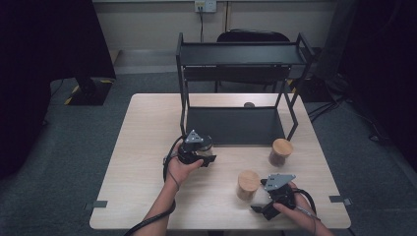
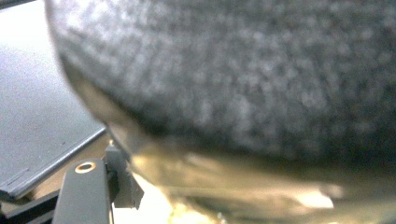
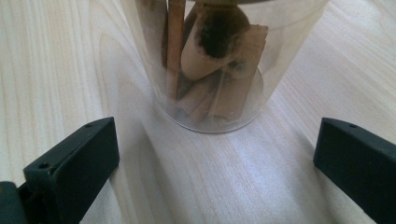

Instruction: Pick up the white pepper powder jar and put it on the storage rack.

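Right gripper view: right hand-held gripper (image 3: 217, 158) spread before cinnamon jar (image 3: 215, 65); left's state untellable.

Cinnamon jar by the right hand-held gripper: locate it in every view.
High view: cinnamon jar, lower centre-right, beside the right hand-held gripper.
Right gripper view: top centre, ahead of the open jaws.
Left gripper view: another jar, blurred, close up.
Shared landmark: light wood table.

1. A light wooden table (image 1: 147, 147) stands on grey carpet (image 1: 74, 147)
2. A black two-tier metal rack (image 1: 241, 54) sits at the table's far edge
3. A wall socket (image 1: 205, 5) holds a plugged-in cable
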Motion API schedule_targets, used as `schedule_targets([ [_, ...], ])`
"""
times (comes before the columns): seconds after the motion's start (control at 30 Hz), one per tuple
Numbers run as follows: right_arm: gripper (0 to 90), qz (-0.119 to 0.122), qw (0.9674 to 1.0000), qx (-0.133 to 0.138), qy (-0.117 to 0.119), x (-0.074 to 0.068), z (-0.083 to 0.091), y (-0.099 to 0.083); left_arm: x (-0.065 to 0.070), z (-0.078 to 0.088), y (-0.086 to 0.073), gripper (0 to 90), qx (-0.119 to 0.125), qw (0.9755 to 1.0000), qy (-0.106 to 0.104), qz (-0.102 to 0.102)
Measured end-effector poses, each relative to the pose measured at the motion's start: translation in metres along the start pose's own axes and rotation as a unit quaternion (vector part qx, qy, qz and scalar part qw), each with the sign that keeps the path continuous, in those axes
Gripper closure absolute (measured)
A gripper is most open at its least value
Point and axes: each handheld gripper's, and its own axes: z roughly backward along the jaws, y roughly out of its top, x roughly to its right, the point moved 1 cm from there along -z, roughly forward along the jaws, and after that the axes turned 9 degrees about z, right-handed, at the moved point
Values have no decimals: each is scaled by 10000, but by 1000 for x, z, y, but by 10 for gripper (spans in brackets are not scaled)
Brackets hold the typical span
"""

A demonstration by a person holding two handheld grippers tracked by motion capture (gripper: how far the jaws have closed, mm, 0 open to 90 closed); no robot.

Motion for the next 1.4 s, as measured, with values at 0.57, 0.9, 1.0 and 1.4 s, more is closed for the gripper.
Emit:
schedule_targets([
  [0.57, 0, 1, 10000, 0, -1, 0, 0, 0, -3, -6, 12, 309, -16, 10000, 30, 33],
  [0.9, 0, 1, 10000, 0, 0, 0, 0, 0, -6, -7, 20, 310, -23, 9999, 91, 51],
  [1.0, 0, -1, 10000, 1, 0, 0, 0, 0, -7, -7, 22, 310, -11, 9999, 107, 60],
  [1.4, 0, -1, 10000, 1, 0, 0, 0, 0, -10, -9, 30, 310, 45, 9999, 137, 90],
])
